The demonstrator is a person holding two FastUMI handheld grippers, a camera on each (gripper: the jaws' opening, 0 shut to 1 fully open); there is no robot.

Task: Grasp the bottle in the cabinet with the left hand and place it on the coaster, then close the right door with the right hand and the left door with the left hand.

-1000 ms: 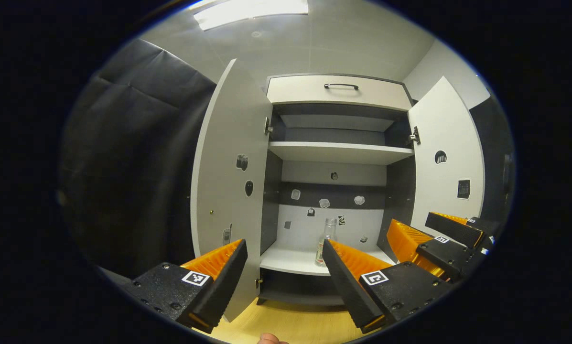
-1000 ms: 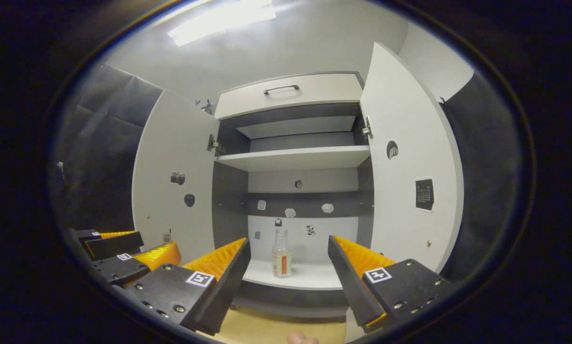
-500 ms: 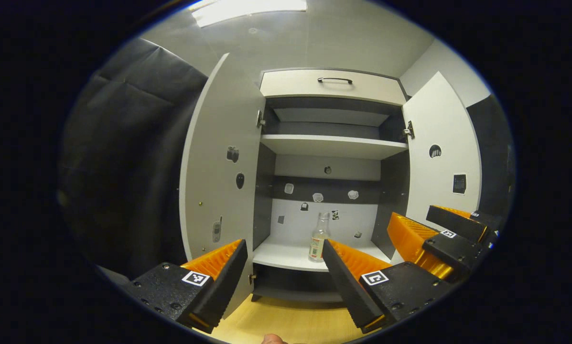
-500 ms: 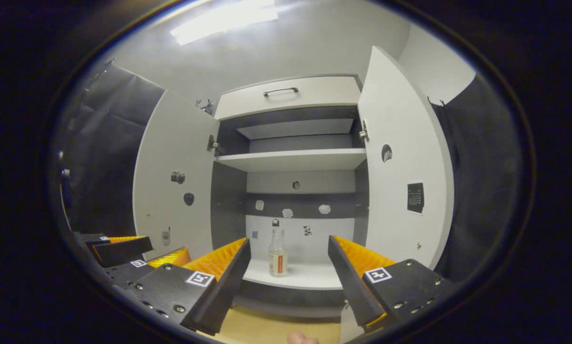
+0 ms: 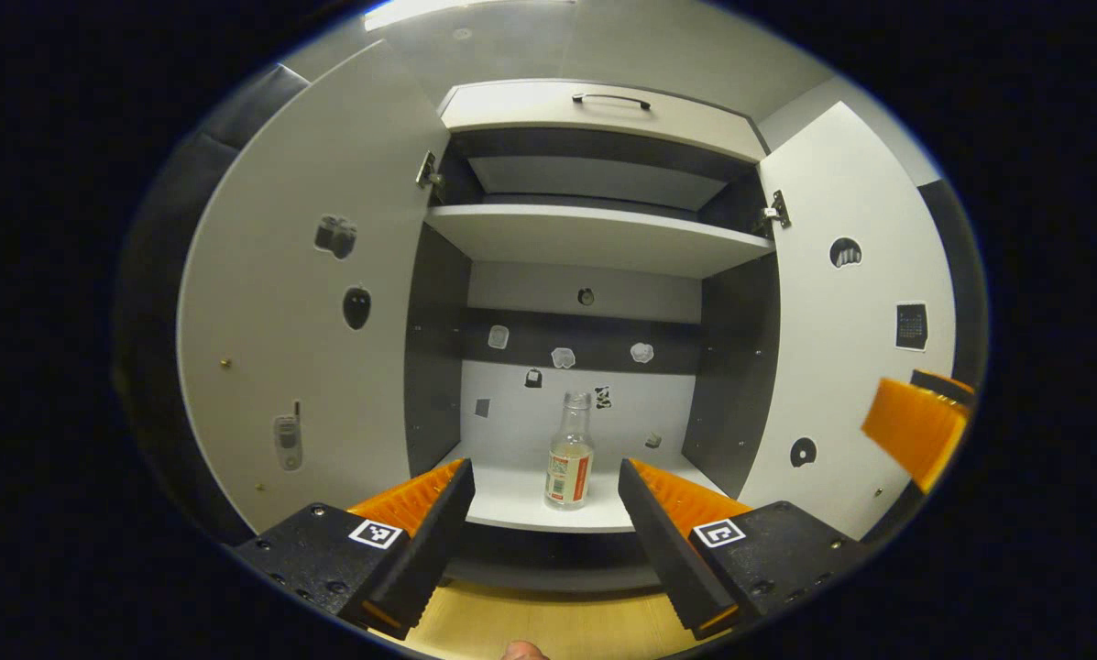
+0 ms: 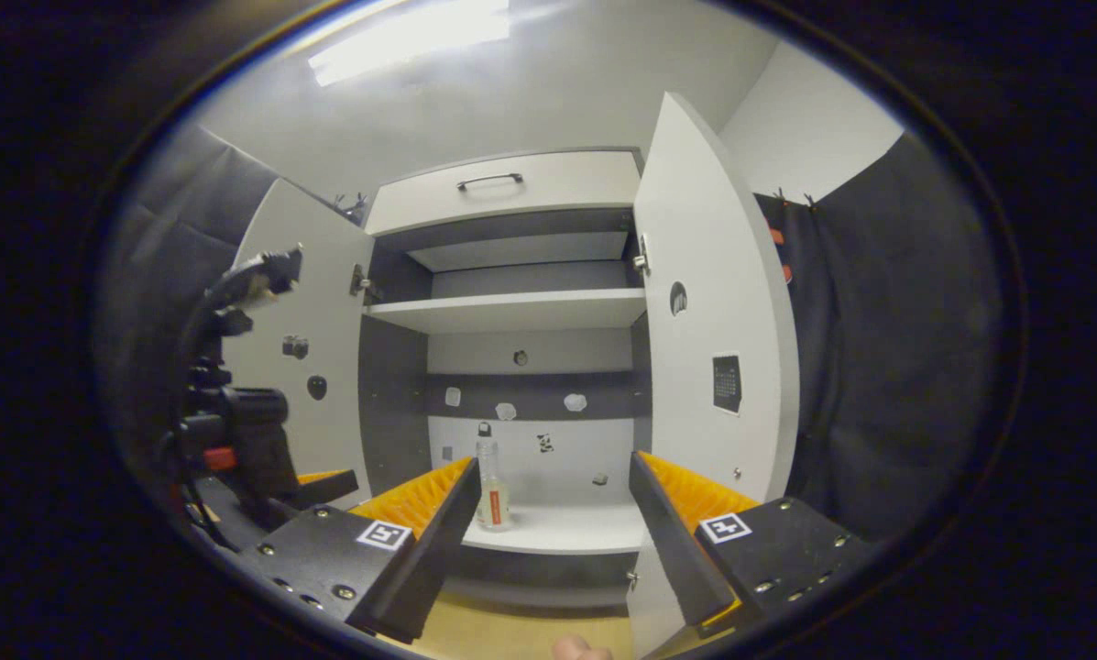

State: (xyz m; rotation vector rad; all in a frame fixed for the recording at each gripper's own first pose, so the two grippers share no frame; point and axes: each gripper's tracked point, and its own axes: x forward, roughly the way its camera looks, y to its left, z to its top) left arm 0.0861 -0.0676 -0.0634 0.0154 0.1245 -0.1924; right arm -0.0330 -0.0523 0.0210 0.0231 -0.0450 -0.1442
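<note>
Closing In on the Bottle

Compared with a second ago, the left claw (image 5: 541, 513) has moved nearer the cabinet (image 5: 594, 238), so the bottle (image 5: 570, 451) now sits centred between its fingers, which stand apart and empty. The bottle stands upright on the lower shelf (image 5: 521, 500), untouched. Both doors hang open, left door (image 5: 310, 302) and right door (image 5: 841, 321), leaving a broad lane inward. The right claw (image 6: 548, 522) waits apart, beside the right door's edge.
</note>
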